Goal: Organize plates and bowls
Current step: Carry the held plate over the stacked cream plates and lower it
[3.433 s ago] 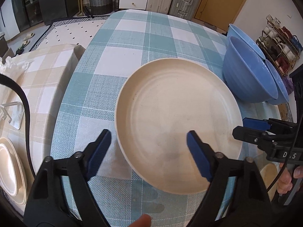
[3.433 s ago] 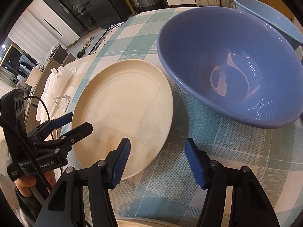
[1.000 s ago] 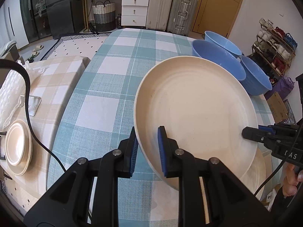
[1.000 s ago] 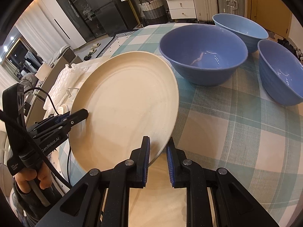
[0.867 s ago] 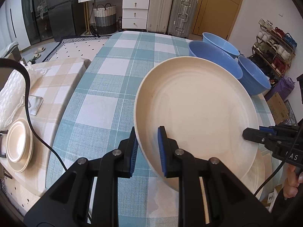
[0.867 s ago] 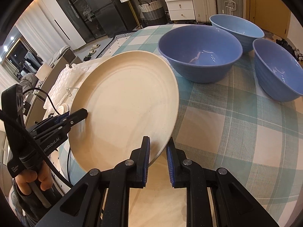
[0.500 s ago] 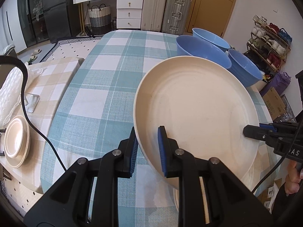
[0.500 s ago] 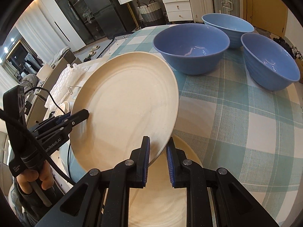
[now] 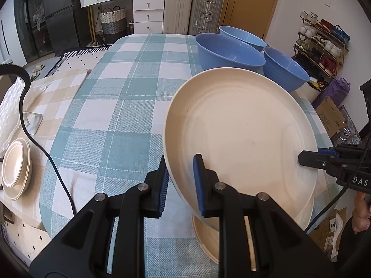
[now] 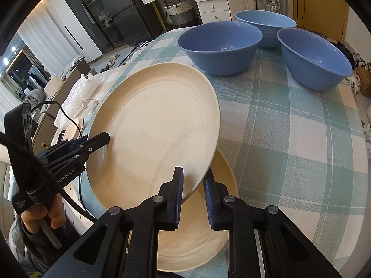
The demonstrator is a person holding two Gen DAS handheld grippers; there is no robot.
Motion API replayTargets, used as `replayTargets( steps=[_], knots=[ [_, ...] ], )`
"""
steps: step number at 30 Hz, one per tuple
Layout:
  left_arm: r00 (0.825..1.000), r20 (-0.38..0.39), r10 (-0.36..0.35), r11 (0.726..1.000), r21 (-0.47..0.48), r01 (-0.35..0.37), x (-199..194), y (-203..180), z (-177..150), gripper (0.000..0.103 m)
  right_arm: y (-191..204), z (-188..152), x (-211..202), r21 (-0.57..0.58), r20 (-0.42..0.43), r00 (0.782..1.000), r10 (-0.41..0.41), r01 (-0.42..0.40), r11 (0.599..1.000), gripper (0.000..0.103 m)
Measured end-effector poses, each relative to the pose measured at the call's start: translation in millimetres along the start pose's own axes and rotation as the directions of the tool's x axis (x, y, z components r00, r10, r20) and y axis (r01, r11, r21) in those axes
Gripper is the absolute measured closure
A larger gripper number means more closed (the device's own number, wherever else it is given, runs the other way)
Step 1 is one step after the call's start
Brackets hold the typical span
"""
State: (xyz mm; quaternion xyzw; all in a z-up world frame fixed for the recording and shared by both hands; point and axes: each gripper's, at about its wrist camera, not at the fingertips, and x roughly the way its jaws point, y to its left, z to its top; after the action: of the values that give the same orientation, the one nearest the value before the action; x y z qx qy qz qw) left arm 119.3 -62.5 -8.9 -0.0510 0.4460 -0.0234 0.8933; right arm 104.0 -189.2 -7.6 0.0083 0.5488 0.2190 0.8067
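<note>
A large cream plate (image 9: 238, 127) is held in the air, tilted, over the checked tablecloth. My left gripper (image 9: 180, 185) is shut on its left rim. My right gripper (image 10: 193, 190) is shut on its opposite rim; the plate also shows in the right wrist view (image 10: 157, 127). A second cream plate (image 10: 204, 227) lies flat on the table right beneath it, near the front edge, also visible in the left wrist view (image 9: 208, 238). Three blue bowls (image 10: 220, 46) (image 10: 266, 25) (image 10: 317, 58) stand at the far right of the table.
The round table's cloth (image 9: 120, 115) is teal and white check. A side table with a beige check cloth (image 9: 46, 97) stands to the left, holding a stack of small cream plates (image 9: 16, 162). A shoe rack (image 9: 324, 44) is at the right.
Both grippers have shut on the cream plate, lifted it off the table and drawn it toward the front edge, over the second plate. The bowls look farther away.
</note>
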Motion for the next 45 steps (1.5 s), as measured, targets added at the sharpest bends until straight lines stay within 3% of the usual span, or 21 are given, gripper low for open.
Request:
replayTargets(
  steps=[22, 45],
  knots=[
    [0.999, -0.031, -0.009, 0.998, 0.06, 0.011, -9.3, -18.5, -44.0, 0.085, 2.4, -51.8, -11.4, -0.016, -0.049, 0.999, -0.013, 0.013, 1.0, 0.085],
    [0.997, -0.07, -0.012, 0.996, 0.088, 0.018, -5.5, -26.3, -65.0, 0.084, 2.2, -70.0, -12.7, -0.043, -0.068, 0.997, -0.029, 0.026, 0.999, 0.084]
  ],
)
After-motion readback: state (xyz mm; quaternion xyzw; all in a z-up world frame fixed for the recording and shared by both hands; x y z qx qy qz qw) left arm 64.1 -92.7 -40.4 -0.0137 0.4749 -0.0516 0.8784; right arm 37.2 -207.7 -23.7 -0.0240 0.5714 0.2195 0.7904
